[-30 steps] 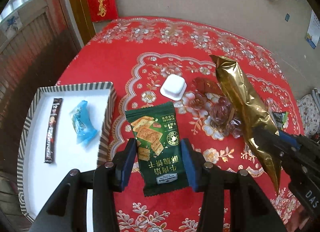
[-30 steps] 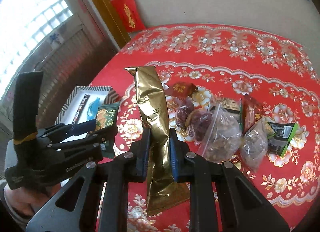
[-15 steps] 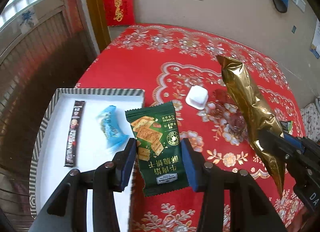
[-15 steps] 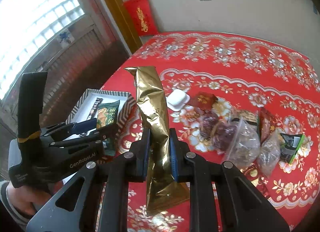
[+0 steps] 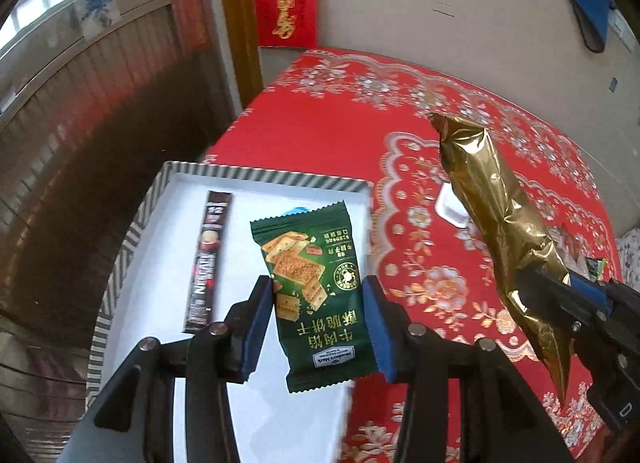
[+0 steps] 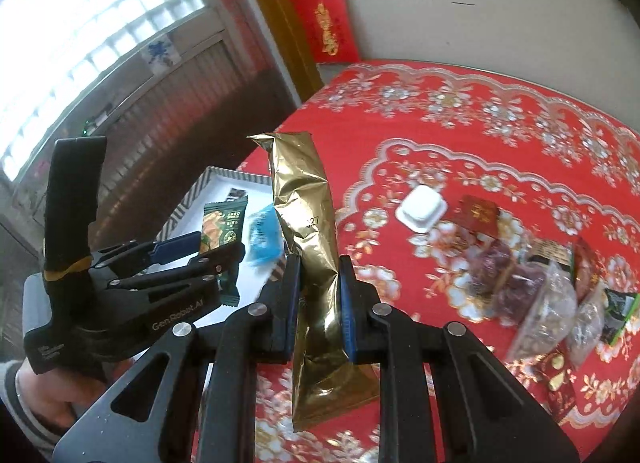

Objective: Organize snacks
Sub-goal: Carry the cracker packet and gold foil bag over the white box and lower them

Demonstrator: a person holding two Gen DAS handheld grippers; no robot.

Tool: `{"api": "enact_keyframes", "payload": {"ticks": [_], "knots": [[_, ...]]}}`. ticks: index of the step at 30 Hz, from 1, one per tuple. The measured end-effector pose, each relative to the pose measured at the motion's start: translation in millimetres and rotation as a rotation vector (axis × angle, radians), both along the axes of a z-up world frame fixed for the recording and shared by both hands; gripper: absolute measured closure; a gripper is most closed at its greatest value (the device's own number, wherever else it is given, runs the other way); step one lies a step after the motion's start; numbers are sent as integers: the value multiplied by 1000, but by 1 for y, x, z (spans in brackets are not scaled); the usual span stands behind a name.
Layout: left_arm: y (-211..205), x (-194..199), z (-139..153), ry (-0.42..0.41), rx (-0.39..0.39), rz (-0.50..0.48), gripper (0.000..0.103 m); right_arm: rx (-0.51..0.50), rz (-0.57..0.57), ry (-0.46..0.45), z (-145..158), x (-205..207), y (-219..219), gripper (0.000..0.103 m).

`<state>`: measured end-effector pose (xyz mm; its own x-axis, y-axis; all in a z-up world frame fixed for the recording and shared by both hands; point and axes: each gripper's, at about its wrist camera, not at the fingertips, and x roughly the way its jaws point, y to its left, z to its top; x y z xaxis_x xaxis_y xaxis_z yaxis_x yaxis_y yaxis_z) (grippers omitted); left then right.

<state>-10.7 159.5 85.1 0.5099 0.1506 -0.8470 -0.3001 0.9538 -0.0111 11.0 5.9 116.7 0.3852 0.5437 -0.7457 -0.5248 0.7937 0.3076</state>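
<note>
A shallow white rectangular tray with a black-and-white striped rim sits at the left edge of the bench covered in a red floral cloth. In the tray lie a long dark-brown coffee stick sachet along its left side and a crinkled light-blue plastic candy wrapper toward its right side; from the left wrist view the blue wrapper shows only as a sliver behind the green packet.

The left hand-held gripper is clamped by its blue pads on the sides of a dark-green foil biscuit packet with a zigzag edge, held upright above the tray's near right part. The right hand-held gripper is clamped on a long crumpled gold foil snack bag, which stands upright above the cloth, just right of the tray's right rim, with its lower end hanging below the pads.

On the cloth to the right of the tray rests a small white square plastic cup turned upside down. Just beyond it to the right lies a small red packet with gold print, then a cluster of clear plastic bags of dark-red and brown snacks, with a green-and-black wrapper at the far right and another red-and-gold packet nearer. The gold bag blocks part of the white cup in the left wrist view. A red paper hanging with gold characters is on the wall behind the bench.
</note>
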Motion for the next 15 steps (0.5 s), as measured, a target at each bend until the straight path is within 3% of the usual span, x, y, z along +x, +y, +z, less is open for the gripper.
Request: {"api": "enact_keyframes", "payload": {"ticks": [15], "knots": [[73, -8, -21, 36, 33, 97, 55, 17, 79, 44, -12, 3, 77, 86]]}}
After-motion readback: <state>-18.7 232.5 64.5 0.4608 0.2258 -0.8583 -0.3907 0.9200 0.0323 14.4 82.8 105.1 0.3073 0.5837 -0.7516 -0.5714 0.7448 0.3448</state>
